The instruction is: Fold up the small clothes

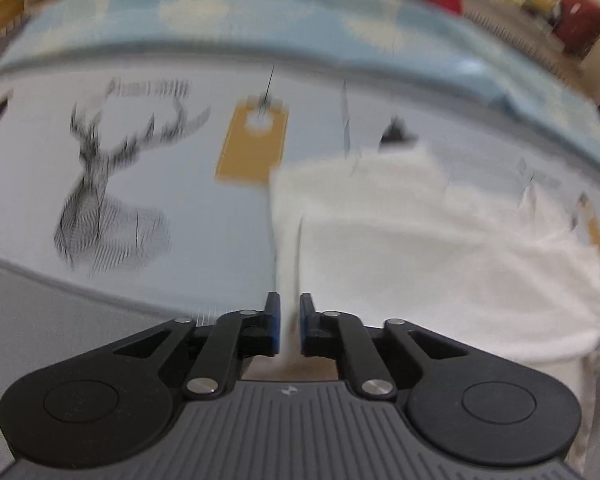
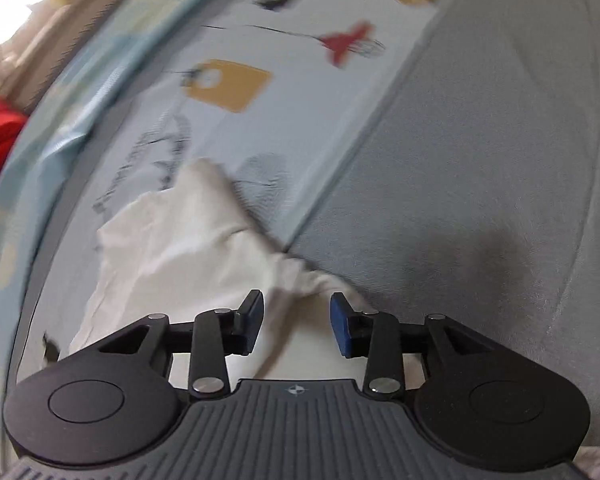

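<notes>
The white garment (image 1: 420, 248) lies on the printed bedsheet (image 1: 180, 184) near the sheet's grey border. The left gripper (image 1: 289, 320) is narrow, pinching a fabric edge. The right gripper (image 2: 296, 324) stands wider, with cloth between its pads but not pressed. Risk: the right side slips free, skewing the fold.

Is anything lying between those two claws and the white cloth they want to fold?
Nothing visible does. The white garment already runs up between the left gripper fingers, and its bunched edge sits between the right gripper fingers. Only the printed bedsheet lies around it.
</notes>
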A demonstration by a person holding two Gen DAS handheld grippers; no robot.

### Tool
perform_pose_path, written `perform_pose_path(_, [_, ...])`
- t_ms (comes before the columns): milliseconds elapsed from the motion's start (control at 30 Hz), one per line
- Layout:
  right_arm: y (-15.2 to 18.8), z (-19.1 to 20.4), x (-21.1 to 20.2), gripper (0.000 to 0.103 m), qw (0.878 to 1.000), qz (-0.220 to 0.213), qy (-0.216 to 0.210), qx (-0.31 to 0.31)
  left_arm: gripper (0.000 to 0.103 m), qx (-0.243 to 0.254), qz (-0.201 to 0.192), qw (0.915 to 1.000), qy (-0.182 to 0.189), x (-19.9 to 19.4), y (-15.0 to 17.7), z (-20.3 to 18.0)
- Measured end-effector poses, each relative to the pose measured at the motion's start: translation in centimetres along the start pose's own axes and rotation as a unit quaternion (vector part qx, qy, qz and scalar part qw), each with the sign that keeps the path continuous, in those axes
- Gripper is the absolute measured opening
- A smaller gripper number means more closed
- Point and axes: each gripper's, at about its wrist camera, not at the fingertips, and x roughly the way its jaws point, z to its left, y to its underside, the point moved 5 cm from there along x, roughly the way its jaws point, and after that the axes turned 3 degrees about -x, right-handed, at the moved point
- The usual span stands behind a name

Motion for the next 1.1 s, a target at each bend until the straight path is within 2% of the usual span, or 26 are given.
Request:
perform_pose_path(67, [0.4,1.7,-1.0,0.039,0.998,-0.034,-0.020,-0.044,0.020,-0.001,-0.019,0.9990,0.040,-0.6,-0.5,-0.8])
perform_pose_path(133, [0.2,3.3,-1.2,0.041,0.994,-0.060,-0.049,-0.082,0.020,-0.004,-0.005,0.9982,0.060,0.4,-0.3,-1.3])
perform_pose_path(200, [-0.2,3.6,0.3,0.046,0.993,-0.051,-0.055,-0.091,0.020,-0.019,0.043,0.9976,0.052,2.6,0.7,-0.8])
perform_pose_path(267, [-0.3,2.1,3.0,0.045,0.997,-0.004,-0.025,-0.075,0.020,-0.024,0.086,0.9956,0.026,4.4,1.7,-0.2])
perform_pose_path(333, [-0.1,-0.1,5.2,0.045,0.998,0.038,0.023,-0.047,0.020,-0.019,0.081,0.9964,0.014,4.2,1.3,0.0])
perform_pose_path(400, [-0.2,-0.5,5.0,0.045,0.999,0.030,0.019,-0.032,0.022,-0.025,0.052,0.9979,0.030,2.7,0.2,-0.2])
perform_pose_path(467, [-0.6,0.8,3.6,0.048,0.998,0.000,0.014,-0.061,0.027,-0.032,0.035,0.9980,0.043,2.0,-0.4,-0.2])
perform_pose_path(533, [-1.0,1.5,2.8,0.052,0.997,-0.019,0.002,-0.076,0.028,-0.039,0.054,0.9972,0.034,2.9,0.4,0.0])
perform_pose_path(600, [-1.1,0.7,3.5,0.051,0.998,-0.001,0.006,-0.066,0.028,-0.035,0.093,0.9949,0.013,4.6,2.2,0.4])
perform_pose_path(633, [-0.9,-0.3,4.1,0.052,0.998,0.015,0.021,-0.057,0.028,-0.033,0.092,0.9951,0.014,4.4,2.7,0.3])
perform_pose_path(667, [-0.7,-1.2,4.6,0.053,0.998,0.029,0.033,-0.048,0.028,-0.030,0.083,0.9961,0.010,3.7,2.7,0.2])
perform_pose_path(733, [-0.8,-2.2,4.5,0.054,0.999,0.041,0.026,-0.025,0.028,-0.018,0.069,0.9974,-0.013,1.6,2.2,-0.3])
perform_pose_path(800, [-0.8,-2.5,2.5,0.052,0.998,0.031,0.045,-0.033,0.028,-0.001,0.021,0.9997,-0.015,-1.5,1.7,-0.8])
perform_pose_path(900, [-1.2,-3.8,-1.4,0.051,0.998,-0.007,0.049,-0.035,0.029,-0.018,-0.020,0.9995,0.018,-6.8,2.2,-0.4])
perform_pose_path(967, [-1.1,-5.0,-4.2,0.051,0.999,-0.020,0.037,-0.032,0.032,-0.022,-0.042,0.9980,0.041,-10.4,3.1,-0.2])
perform_pose_path(1033, [-0.6,-5.8,-7.2,0.051,0.999,-0.031,0.006,-0.042,0.045,-0.008,-0.084,0.9954,0.047,-14.7,4.2,0.2])
perform_pose_path(1100, [-0.1,-6.3,-10.7,0.051,0.995,-0.051,-0.039,-0.076,0.057,0.005,-0.118,0.9917,0.052,-18.2,6.1,0.8])
